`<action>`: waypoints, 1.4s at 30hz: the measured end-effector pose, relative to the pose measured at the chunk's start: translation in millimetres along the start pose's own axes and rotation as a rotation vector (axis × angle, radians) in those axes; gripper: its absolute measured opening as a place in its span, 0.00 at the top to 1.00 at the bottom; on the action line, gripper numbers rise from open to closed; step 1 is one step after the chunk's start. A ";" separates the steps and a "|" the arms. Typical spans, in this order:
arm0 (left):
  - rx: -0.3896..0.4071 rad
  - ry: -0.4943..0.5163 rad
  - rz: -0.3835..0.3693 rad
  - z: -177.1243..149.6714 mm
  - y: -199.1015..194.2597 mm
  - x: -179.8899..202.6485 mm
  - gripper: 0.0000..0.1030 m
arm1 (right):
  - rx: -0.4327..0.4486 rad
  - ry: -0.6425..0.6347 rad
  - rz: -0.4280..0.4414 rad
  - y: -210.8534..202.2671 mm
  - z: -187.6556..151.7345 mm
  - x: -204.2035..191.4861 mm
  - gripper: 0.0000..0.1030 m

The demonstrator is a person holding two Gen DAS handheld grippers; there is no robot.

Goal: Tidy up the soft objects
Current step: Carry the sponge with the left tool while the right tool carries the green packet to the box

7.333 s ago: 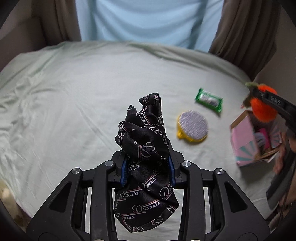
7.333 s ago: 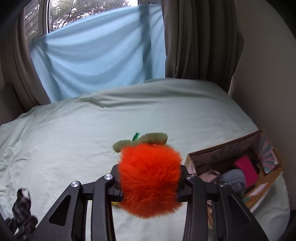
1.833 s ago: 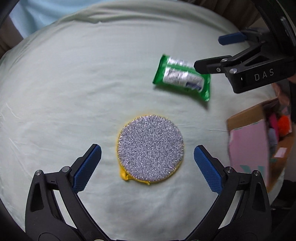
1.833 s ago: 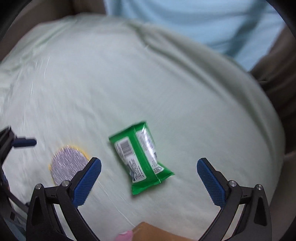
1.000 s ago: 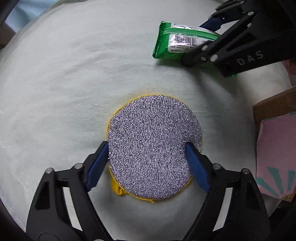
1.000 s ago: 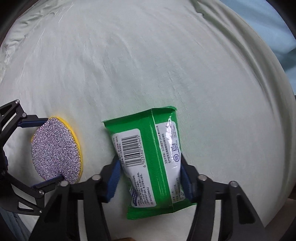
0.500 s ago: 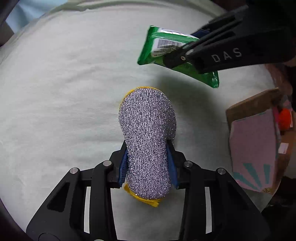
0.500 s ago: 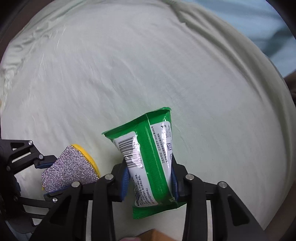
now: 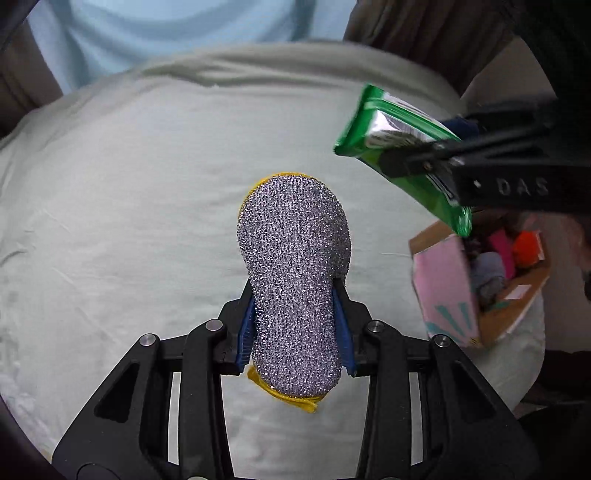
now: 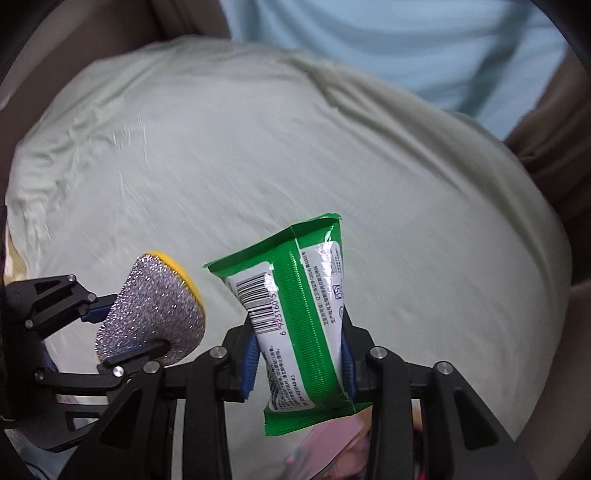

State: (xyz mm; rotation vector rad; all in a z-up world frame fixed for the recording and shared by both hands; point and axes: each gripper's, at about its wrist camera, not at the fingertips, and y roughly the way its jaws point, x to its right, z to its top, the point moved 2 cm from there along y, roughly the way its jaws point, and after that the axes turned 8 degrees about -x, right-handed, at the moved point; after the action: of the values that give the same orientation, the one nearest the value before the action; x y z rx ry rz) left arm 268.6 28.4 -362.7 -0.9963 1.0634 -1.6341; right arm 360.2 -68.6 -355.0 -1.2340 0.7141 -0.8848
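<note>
The left hand-held gripper (image 9: 295, 332) is clamped on a round scourer (image 9: 293, 280), its silver mesh face squeezed narrow between the blue pads (image 9: 246, 334) and bulging wide beyond them; a yellow backing shows at the far rim and at the near end under the grip. The scourer is lifted clear of the bed (image 9: 129, 206), which is covered by a pale green sheet with light creases. In the right wrist view the same scourer (image 10: 151, 314) appears at lower left, held in the left hand-held gripper (image 10: 122, 332), silver face toward the camera and yellow edge on top. The right hand-held gripper (image 10: 297, 354) is closed on a green pack (image 10: 295, 306), gripped across its lower half, with a barcode and white label panels facing the camera and its sealed top edge pointing away over the bed (image 10: 332, 155). From the left wrist view the pack (image 9: 402, 155) hangs in the air at upper right, tilted, with the right hand-held gripper (image 9: 436, 147) crossing it; its black arm carries the letters DAS. Below the pack, at the right edge of the bed, sits an open cardboard box (image 9: 443, 288) with a pink side panel; inside it are soft items, among them something orange, something pink and something grey. A light blue cloth (image 9: 184, 29) hangs behind the bed between brown curtains (image 9: 424, 33).
</note>
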 end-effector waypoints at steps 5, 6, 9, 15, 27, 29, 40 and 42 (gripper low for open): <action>0.065 0.040 0.002 -11.1 -51.7 5.5 0.68 | 0.069 0.112 0.003 -59.3 -32.2 -19.2 0.68; 0.072 0.046 0.003 -9.7 -54.9 11.4 0.68 | 0.082 0.141 0.002 -70.7 -38.1 -23.4 0.68; 0.097 0.062 -0.013 -11.4 -82.4 15.4 0.68 | 0.111 0.217 0.004 -92.9 -62.7 -27.9 0.68; 0.140 0.117 -0.051 -6.0 -128.7 44.7 0.68 | 0.167 0.357 -0.012 -138.4 -111.4 -33.5 0.68; 0.150 0.160 -0.104 11.1 -130.7 160.1 0.68 | 0.242 0.652 -0.021 -189.1 -223.1 60.8 0.68; 0.147 0.140 -0.106 16.1 -124.9 180.7 0.68 | 0.247 0.680 -0.005 -189.2 -241.5 84.9 0.68; 0.037 0.073 -0.093 46.8 -38.5 276.2 0.68 | 0.165 0.712 0.046 -148.7 -298.2 200.3 0.68; 0.007 0.069 -0.086 51.5 -19.2 290.2 0.68 | 0.143 0.724 0.066 -131.0 -300.9 218.9 0.68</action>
State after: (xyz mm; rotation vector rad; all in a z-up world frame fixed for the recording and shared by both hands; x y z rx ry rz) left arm 238.4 -255.8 -288.2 -0.9990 1.0725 -1.7520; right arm 188.1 -416.8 -285.8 -0.7402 1.2290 -1.3187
